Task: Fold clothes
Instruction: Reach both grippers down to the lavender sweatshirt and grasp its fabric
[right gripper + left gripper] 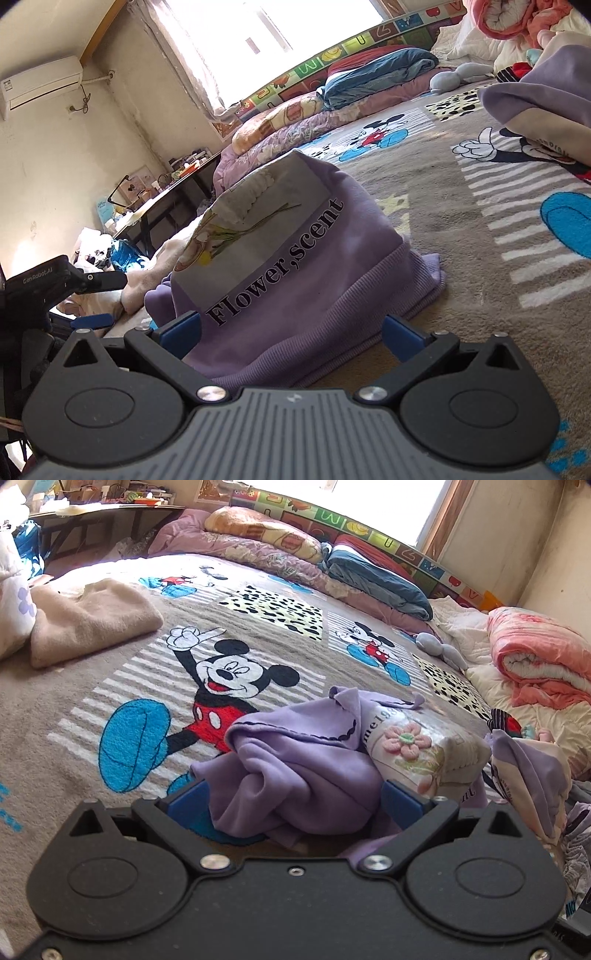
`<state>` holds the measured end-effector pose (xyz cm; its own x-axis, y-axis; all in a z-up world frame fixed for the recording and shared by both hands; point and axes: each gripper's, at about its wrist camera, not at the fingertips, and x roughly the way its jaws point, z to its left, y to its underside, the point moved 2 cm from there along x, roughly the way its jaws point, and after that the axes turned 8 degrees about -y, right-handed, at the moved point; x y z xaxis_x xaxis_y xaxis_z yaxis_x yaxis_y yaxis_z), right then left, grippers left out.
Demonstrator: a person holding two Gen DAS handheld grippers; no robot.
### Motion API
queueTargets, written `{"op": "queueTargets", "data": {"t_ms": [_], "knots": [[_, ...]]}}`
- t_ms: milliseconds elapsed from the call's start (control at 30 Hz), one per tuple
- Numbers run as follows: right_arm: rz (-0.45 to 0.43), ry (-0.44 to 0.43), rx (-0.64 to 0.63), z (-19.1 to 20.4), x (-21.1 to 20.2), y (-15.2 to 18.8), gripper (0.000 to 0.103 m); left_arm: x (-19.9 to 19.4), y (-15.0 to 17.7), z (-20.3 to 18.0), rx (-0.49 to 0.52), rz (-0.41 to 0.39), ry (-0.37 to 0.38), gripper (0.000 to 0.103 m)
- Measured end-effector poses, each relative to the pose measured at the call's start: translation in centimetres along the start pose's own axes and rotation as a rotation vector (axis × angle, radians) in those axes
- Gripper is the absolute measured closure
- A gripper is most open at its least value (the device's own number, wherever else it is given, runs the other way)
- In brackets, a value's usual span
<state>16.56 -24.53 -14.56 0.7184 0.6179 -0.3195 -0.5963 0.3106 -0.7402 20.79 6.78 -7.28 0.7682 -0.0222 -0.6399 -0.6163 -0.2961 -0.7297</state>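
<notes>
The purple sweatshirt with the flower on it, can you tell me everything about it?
The purple sweatshirt is soft lilac knit with a ribbed hem, a printed flower panel and the words "Flower,scent". It lies crumpled on the cartoon mouse blanket. Bunched fabric sits between the left gripper and its open fingers; the right gripper, also open, straddles the hem.

— what was the room like?
— a bright window (266, 33) lit cream walls (55, 158), with an air conditioner (40, 85) mounted high.
— and furniture?
— a cluttered dark desk (107, 511) stood beside the bed's cartoon blanket (221, 657).

Sweatshirt (295, 266) on blanket (480, 258)
</notes>
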Motion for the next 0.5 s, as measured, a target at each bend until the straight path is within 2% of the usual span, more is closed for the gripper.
{"op": "queueTargets", "data": {"t_ms": [100, 367, 433, 500], "knots": [[-0.004, 0.024, -0.001, -0.9, 0.1, 0.1, 0.000, 2.0, -1.6, 0.5, -0.022, 0.013, -0.005, 0.018], [-0.002, 0.024, 0.074, -3.2, 0.2, 0.1, 0.000, 7.9, -3.8, 2.5, -0.133, 0.110, 0.006, 0.025], [0.005, 0.022, 0.085, -3.5, 0.5, 0.2, 0.000, 9.2, -4.1, 2.9, -0.156, 0.137, 0.013, 0.031], [0.014, 0.021, 0.097, -3.7, 0.7, 0.4, 0.000, 10.5, -4.4, 3.2, -0.179, 0.164, 0.021, 0.033]]}}
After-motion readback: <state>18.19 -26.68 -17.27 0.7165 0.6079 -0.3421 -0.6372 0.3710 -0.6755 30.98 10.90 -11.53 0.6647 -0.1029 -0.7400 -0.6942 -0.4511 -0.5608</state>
